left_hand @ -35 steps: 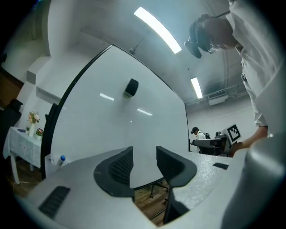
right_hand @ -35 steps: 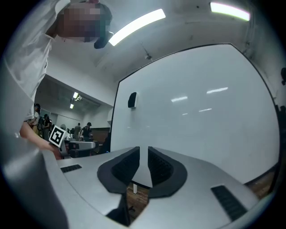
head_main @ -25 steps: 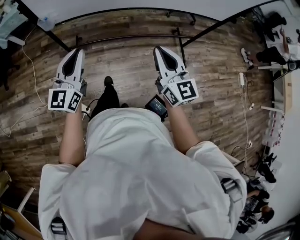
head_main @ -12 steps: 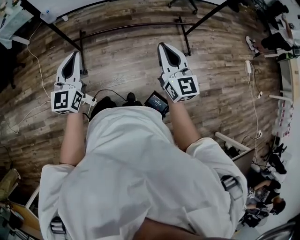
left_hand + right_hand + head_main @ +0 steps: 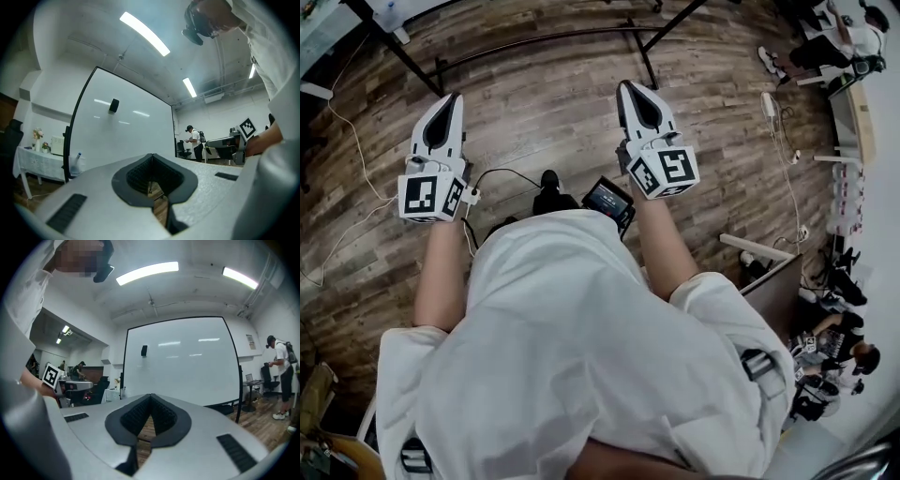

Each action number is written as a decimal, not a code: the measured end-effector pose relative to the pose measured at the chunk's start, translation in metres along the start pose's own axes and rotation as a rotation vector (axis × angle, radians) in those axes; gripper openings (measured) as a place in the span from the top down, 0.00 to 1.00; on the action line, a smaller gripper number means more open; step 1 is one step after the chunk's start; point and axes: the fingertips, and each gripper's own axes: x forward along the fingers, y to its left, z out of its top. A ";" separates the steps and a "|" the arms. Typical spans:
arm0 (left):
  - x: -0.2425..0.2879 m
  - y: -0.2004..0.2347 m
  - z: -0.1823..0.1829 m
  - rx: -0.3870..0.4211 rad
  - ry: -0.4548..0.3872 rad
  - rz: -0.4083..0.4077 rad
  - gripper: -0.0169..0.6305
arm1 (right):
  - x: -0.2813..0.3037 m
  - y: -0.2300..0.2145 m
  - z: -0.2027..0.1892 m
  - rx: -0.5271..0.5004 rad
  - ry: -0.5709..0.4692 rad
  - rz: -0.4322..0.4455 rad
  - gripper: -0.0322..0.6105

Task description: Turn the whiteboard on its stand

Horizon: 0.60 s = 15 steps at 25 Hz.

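Observation:
The whiteboard (image 5: pixel 183 361) is a large white panel in a black frame, upright on its stand; it fills the middle of the right gripper view. In the left gripper view the whiteboard (image 5: pixel 123 129) shows at an angle, with a small black magnet on it. The head view catches only the stand's black floor bar and legs (image 5: pixel 534 41) at the top edge. My left gripper (image 5: pixel 447 98) and right gripper (image 5: pixel 630 89) both point level toward the board, well short of it. Each is shut with nothing between its jaws.
Cables (image 5: pixel 352 155) and a power strip (image 5: pixel 768 103) lie on the wood floor. A cloth-covered table (image 5: pixel 35 164) stands left of the board. A person (image 5: pixel 281 376) stands at the right by desks, and a low partition (image 5: pixel 769 281) is at my right.
The stand's floor bar has slid toward the top of the head view, so I stand farther from the board. Both grippers stay shut and empty.

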 end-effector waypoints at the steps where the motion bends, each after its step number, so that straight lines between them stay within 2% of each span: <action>1: -0.014 0.002 0.000 -0.003 0.001 -0.001 0.96 | -0.003 0.010 -0.001 0.011 0.004 -0.016 0.95; 9: -0.131 0.037 -0.024 -0.094 0.027 0.066 0.96 | -0.045 0.111 0.000 -0.050 0.021 -0.041 0.95; 15: -0.162 0.013 -0.029 -0.136 0.021 0.038 0.96 | -0.082 0.134 -0.008 -0.035 0.042 -0.043 0.95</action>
